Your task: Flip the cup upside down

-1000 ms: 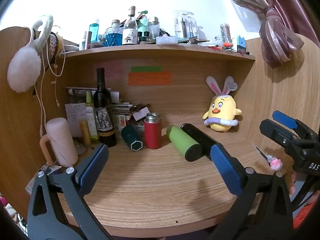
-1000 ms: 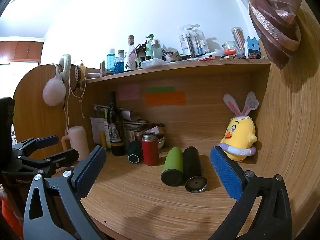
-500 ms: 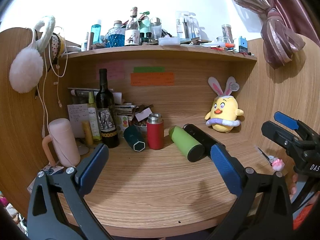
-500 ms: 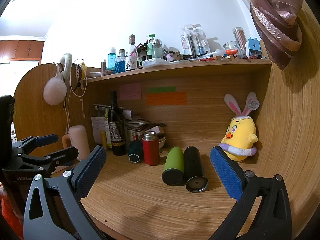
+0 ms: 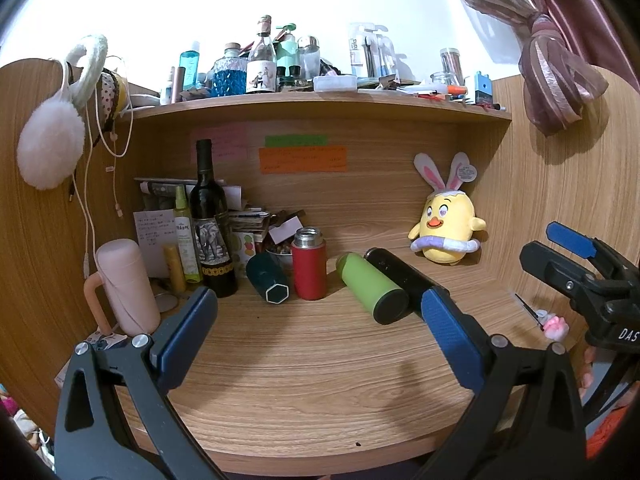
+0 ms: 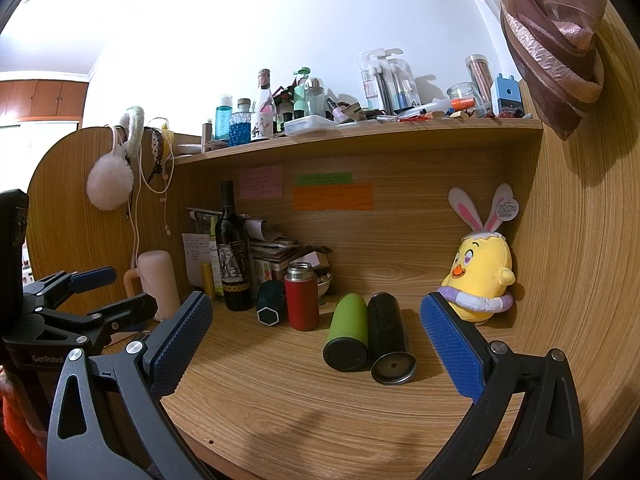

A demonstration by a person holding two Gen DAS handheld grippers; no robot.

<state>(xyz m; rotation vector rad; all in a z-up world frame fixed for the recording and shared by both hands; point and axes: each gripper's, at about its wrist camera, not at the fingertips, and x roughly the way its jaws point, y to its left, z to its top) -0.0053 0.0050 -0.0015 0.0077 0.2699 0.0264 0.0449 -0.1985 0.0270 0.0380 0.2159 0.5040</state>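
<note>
Several cups sit at the back of the wooden desk (image 5: 312, 380). A red flask (image 5: 309, 264) (image 6: 302, 302) stands upright without a lid. A green cup (image 5: 372, 288) (image 6: 347, 334) and a black cup (image 5: 400, 276) (image 6: 390, 340) lie on their sides next to each other. A dark teal cup (image 5: 269, 282) (image 6: 271, 304) lies tilted left of the red flask. A pink mug (image 5: 126, 286) (image 6: 158, 282) stands at the far left. My left gripper (image 5: 318, 318) is open and empty, short of the cups. My right gripper (image 6: 316, 330) is open and empty, also short of them.
A wine bottle (image 5: 210, 224), a small bowl (image 5: 280, 250), papers and boxes crowd the back left. A yellow chick plush (image 5: 446, 228) sits at the back right. A pen and a pink toy (image 5: 554, 326) lie near the right wall. A loaded shelf (image 5: 320, 100) hangs overhead.
Both grippers have shifted slightly, and the scene has drifted a little to the right in the left wrist view. Nothing on the desk has moved.
</note>
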